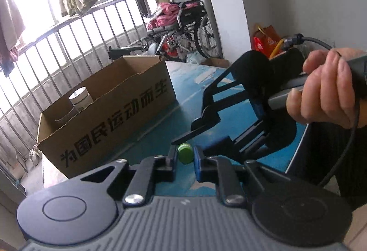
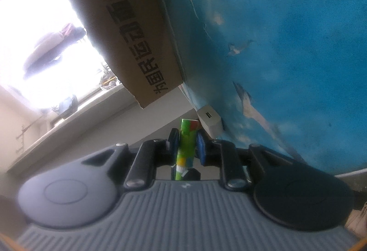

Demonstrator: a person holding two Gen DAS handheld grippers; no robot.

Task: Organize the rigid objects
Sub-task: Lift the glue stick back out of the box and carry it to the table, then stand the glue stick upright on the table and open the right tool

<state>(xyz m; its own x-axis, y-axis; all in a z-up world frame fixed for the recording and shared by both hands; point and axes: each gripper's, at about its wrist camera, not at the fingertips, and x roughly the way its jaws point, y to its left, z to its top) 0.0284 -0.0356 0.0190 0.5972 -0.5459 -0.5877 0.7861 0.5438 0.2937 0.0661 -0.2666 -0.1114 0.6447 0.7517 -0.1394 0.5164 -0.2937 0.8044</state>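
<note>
Cardboard box (image 1: 107, 111) is sitting at left on the blue bench (image 1: 201, 76). At lower centre the left gripper (image 1: 185, 155) is clenching on a green cap (image 1: 184, 152); its narrow hold could be letting the round cap slip. The right gripper (image 2: 187, 143) is grasping a green tube (image 2: 186, 150), long axis pointing up-frame along the fingers, possibly knocking the white charger (image 2: 211, 123) just right.

Green patterned tube (image 2: 186, 150) gripped between fingers; green cap end (image 1: 185, 153); white charger block (image 2: 211, 123) on blue bench (image 2: 286, 44).
</note>
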